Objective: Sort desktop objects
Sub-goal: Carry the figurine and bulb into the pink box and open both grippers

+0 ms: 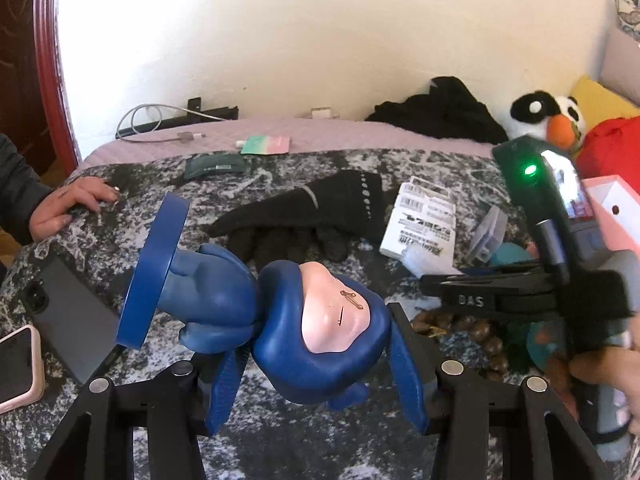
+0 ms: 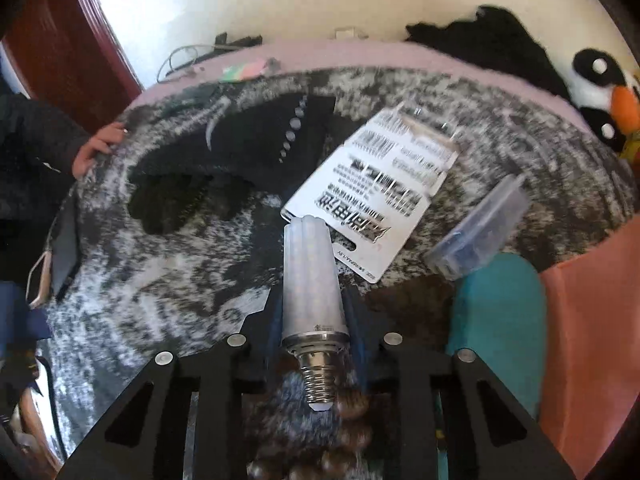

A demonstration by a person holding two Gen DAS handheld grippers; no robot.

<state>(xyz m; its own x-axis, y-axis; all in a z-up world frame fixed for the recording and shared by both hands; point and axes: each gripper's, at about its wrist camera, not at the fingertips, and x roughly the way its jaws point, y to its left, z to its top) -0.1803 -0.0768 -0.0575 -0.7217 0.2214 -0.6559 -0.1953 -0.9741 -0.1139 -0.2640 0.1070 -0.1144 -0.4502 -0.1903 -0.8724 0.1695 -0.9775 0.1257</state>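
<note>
My left gripper (image 1: 316, 372) is shut on a blue figurine (image 1: 280, 312) with a pink face and a round blue base; it is held sideways above the grey mottled cloth (image 1: 304, 452). My right gripper (image 2: 314, 320) is shut on a white corn-style LED bulb (image 2: 310, 276) with a metal screw base, held above the cloth. The right gripper body also shows in the left wrist view (image 1: 532, 292) at the right. A black glove (image 1: 304, 212) and a white printed card (image 1: 424, 224) lie on the cloth ahead.
A pink box (image 1: 616, 208) stands at right, with a teal object (image 2: 496, 320) and a clear plastic case (image 2: 480, 228) near it. Brown beads (image 2: 320, 448) lie below the right gripper. Two phones (image 1: 60, 312) lie at left. A person's hand (image 1: 72, 204) rests on the cloth's left edge.
</note>
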